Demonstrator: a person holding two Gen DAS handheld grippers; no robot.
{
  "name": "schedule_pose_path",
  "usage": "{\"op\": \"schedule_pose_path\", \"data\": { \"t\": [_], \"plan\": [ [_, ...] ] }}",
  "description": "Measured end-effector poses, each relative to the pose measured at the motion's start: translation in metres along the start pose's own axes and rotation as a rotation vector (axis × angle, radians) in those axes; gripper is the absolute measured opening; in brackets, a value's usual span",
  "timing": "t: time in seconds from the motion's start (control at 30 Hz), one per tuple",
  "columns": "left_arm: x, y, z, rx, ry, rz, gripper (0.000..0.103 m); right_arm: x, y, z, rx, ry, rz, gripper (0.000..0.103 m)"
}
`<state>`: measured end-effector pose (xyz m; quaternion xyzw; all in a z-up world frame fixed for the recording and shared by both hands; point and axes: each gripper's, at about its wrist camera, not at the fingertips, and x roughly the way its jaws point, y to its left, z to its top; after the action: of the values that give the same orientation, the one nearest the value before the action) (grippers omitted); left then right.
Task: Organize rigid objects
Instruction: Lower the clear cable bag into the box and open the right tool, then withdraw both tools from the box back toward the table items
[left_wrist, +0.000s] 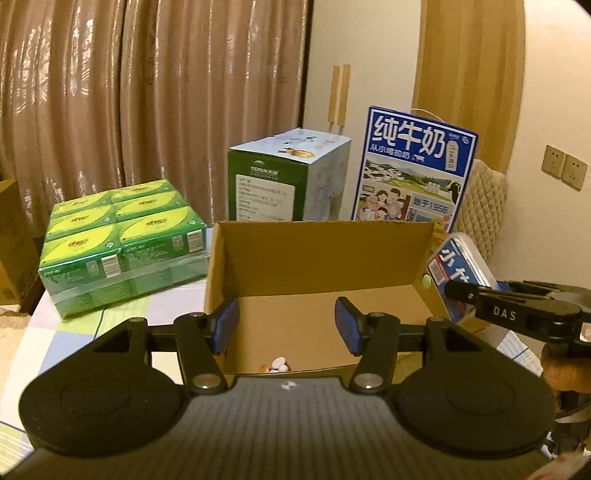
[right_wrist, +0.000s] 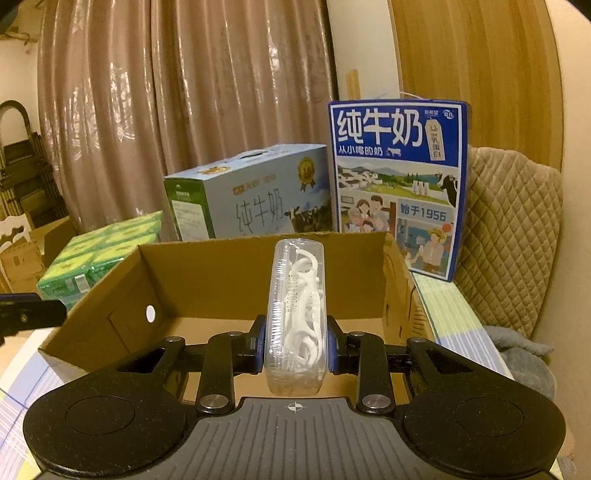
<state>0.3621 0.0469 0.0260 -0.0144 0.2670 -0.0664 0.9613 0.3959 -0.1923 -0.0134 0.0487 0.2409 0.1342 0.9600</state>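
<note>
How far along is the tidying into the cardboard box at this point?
Done: one small item with white pieces already lies on the floor of the cardboard box. In hand: the right gripper is shut on a clear case of floss picks, held over the box. The left gripper is open and empty above the box. Left: release the case; other loose items are not visible.

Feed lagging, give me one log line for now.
left gripper: open, empty | right gripper: shut on floss-pick case | over cardboard box

Brown curtains (left_wrist: 129, 92); wooden door (right_wrist: 476, 66).
</note>
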Motion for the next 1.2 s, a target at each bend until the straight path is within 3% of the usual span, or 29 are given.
{"op": "schedule_pose_path", "data": {
  "t": [0.13, 0.17, 0.2, 0.27, 0.6, 0.83, 0.97, 1.2],
  "plan": [
    [0.002, -0.003, -0.003, 0.009, 0.001, 0.001, 0.052, 0.0, 0.002, -0.001, -0.012, -0.031, 0.016, 0.029],
    [0.002, -0.002, -0.004, 0.004, 0.005, -0.001, 0.052, -0.001, 0.002, 0.0, -0.014, -0.042, 0.013, 0.037],
    [0.003, -0.002, -0.004, -0.002, 0.009, -0.005, 0.052, -0.002, 0.002, 0.001, -0.009, -0.052, 0.009, 0.057],
    [0.001, -0.002, -0.004, -0.014, 0.01, -0.014, 0.052, -0.006, -0.002, 0.003, 0.032, -0.084, 0.004, 0.072],
    [-0.015, -0.01, -0.003, 0.007, -0.017, -0.017, 0.053, -0.043, -0.009, 0.007, 0.071, -0.166, -0.027, 0.072],
    [-0.044, -0.012, -0.02, 0.006, -0.012, 0.001, 0.054, -0.087, -0.001, -0.02, 0.028, -0.146, -0.019, 0.072],
    [-0.077, -0.008, -0.048, -0.012, -0.02, 0.026, 0.058, -0.119, -0.003, -0.044, 0.031, -0.115, -0.02, 0.072],
    [-0.124, 0.001, -0.111, -0.057, 0.034, 0.05, 0.059, -0.173, -0.004, -0.084, 0.111, -0.028, -0.029, 0.072]
  ]
}}
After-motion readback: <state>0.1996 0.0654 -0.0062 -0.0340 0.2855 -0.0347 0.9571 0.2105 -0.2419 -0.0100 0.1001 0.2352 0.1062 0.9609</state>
